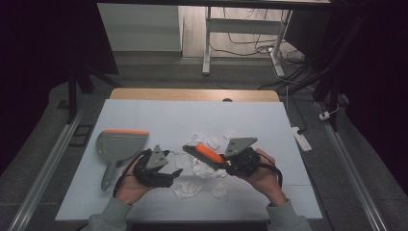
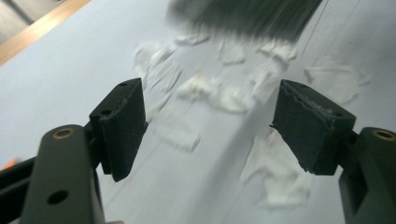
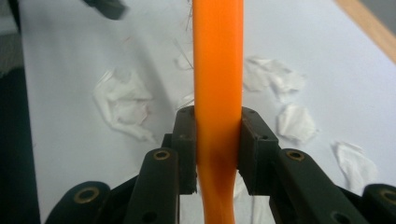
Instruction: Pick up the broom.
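Note:
My right gripper [image 1: 224, 161] is shut on the orange handle [image 1: 210, 154] of a hand brush, whose dark bristle head [image 1: 191, 150] points left over a scatter of white paper scraps [image 1: 202, 169]. In the right gripper view the pads [image 3: 252, 140] clamp the handle [image 3: 218, 60] from both sides, with scraps [image 3: 123, 105] on the sheet below. My left gripper [image 1: 176, 174] stands open just left of the scraps, with nothing between its jaws. Its own view has the gripper [image 2: 210, 121] over scraps [image 2: 219, 95], with blurred bristles [image 2: 247, 16] at the top. A grey dustpan [image 1: 118, 144] with an orange lip lies to the left.
A white sheet [image 1: 168, 115] covers the table, and a wooden edge [image 1: 192, 94] shows at the far side. Bare sheet stretches behind the scraps and to the right. On the floor beyond are white desk legs [image 1: 208, 43], cables and a power strip [image 1: 301, 137].

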Demonstrator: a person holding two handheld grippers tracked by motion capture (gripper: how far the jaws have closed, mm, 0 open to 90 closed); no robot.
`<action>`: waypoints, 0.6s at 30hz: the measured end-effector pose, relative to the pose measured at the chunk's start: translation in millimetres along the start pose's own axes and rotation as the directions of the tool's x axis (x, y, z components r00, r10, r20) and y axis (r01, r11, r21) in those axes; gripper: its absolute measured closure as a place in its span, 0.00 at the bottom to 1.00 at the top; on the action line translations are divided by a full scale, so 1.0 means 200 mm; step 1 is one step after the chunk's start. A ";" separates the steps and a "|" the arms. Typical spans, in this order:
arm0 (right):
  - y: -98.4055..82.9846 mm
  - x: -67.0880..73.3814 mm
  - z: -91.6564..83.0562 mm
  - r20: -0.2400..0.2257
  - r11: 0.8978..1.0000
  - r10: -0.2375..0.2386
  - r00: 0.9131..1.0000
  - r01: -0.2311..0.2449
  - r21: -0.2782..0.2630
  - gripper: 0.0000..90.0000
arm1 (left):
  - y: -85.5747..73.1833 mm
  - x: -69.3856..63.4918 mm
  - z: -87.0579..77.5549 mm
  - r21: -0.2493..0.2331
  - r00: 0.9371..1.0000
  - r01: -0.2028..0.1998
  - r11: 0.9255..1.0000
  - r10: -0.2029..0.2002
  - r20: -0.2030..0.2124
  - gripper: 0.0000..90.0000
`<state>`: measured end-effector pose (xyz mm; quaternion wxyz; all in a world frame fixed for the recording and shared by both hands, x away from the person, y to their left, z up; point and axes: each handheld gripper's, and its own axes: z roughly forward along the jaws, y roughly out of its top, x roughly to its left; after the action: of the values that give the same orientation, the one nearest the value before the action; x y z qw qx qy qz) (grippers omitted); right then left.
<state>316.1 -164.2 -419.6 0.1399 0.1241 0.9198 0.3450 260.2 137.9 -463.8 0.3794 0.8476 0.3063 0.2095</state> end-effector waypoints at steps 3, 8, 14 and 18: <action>-0.02 -0.03 -0.03 0.013 0.999 0.039 0.999 -0.038 -0.031 0.78 | -0.10 0.05 -0.05 0.003 0.998 0.050 0.999 -0.050 -0.041 0.29; -0.05 -0.07 -0.07 0.030 0.992 0.098 0.995 -0.095 -0.080 0.78 | -0.21 0.13 -0.12 0.014 0.992 0.097 0.995 -0.095 -0.089 0.29; -0.08 -0.10 -0.10 0.053 0.985 0.143 0.988 -0.137 -0.108 0.78 | -0.30 0.20 -0.19 0.012 0.980 0.147 0.989 -0.144 -0.134 0.29; -0.10 -0.13 -0.11 0.072 0.979 0.174 0.982 -0.165 -0.119 0.78 | -0.35 0.23 -0.20 0.028 0.977 0.166 0.986 -0.160 -0.143 0.29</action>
<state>329.0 -201.2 -413.0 0.1546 0.2080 0.8784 0.4016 244.6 225.4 -487.3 0.3558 0.8103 0.4047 0.2305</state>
